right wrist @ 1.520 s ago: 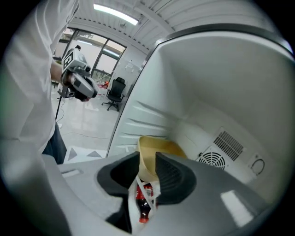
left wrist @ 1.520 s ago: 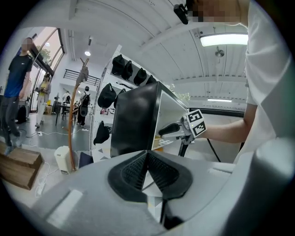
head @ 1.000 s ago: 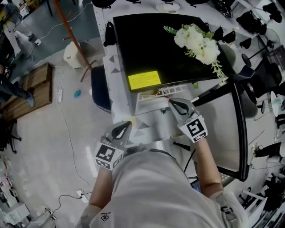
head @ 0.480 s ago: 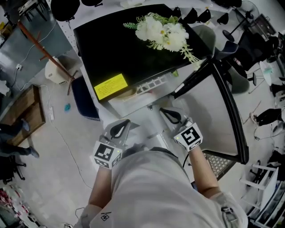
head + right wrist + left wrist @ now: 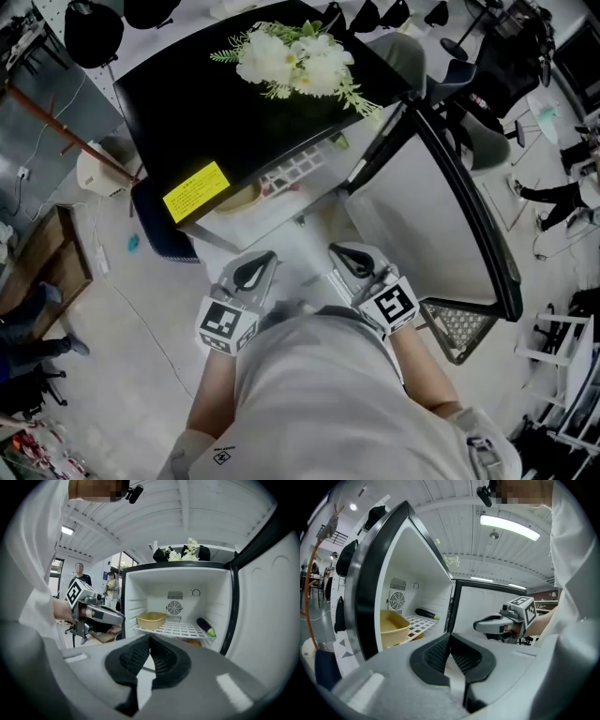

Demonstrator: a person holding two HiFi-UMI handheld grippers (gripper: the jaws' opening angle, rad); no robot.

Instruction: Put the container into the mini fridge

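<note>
Right gripper view leads: right gripper [image 5: 150, 643] fingers are pressed together on nothing, and the left gripper [image 5: 450, 641] is likewise closed and empty, with no load to carry. Farther in, the container [image 5: 151, 619] sits left on the mini fridge [image 5: 178, 566] shelf [image 5: 180, 629]. The door [image 5: 441, 216] is open, probably awaiting closing.

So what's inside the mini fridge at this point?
In the mini fridge, the wire shelf holds a yellow container at left and a dark, green-tipped vegetable at right. Under the shelf lies something orange, mostly covered by it.
</note>
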